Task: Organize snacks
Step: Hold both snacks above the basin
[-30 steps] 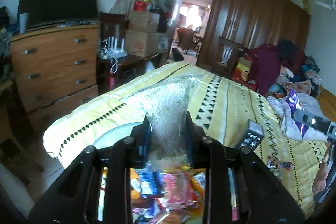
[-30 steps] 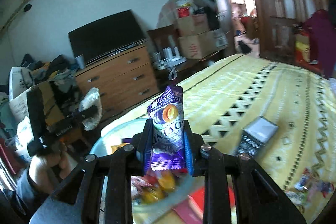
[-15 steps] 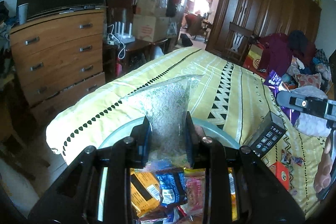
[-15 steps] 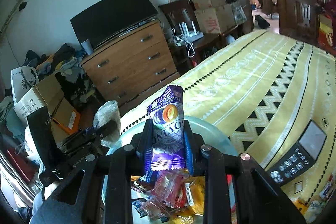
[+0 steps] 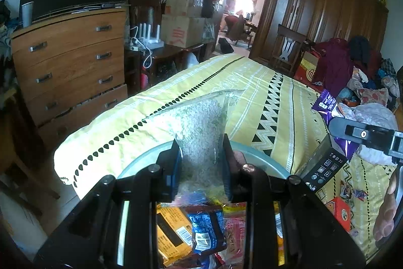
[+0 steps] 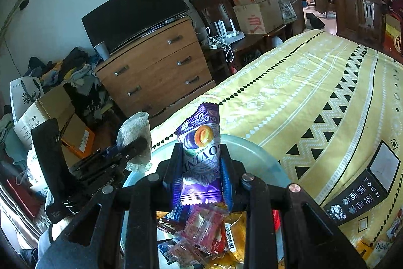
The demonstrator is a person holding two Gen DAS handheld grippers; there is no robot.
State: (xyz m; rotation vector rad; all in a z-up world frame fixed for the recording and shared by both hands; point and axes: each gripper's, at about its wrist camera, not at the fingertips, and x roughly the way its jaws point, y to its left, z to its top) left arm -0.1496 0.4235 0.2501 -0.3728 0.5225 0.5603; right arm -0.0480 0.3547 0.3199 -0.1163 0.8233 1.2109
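My left gripper [image 5: 201, 163] is shut on a clear packet of pale grains [image 5: 199, 125], held upright above a pale round tray [image 5: 262, 160] full of mixed snack packets [image 5: 201, 233]. My right gripper [image 6: 201, 173] is shut on a purple snack packet [image 6: 201, 150], held upright over the same tray [image 6: 254, 155] and its snack pile [image 6: 204, 228]. The left gripper [image 6: 126, 155] with its grain packet [image 6: 134, 135] shows at the left of the right wrist view. The right gripper [image 5: 337, 127] with the purple packet [image 5: 325, 102] shows at the right of the left wrist view.
The tray rests on a yellow patterned bedspread [image 6: 314, 92]. A black box with icons [image 6: 362, 190] lies to the tray's right, with loose snacks [image 5: 347, 193] and a red packet [image 5: 340, 211] near it. A wooden dresser [image 5: 70, 62] stands beyond the bed edge; clothes [image 5: 365, 82] pile at the right.
Both grippers have moved down and in over the tray with their packets still held. More of the snack pile shows under each gripper.
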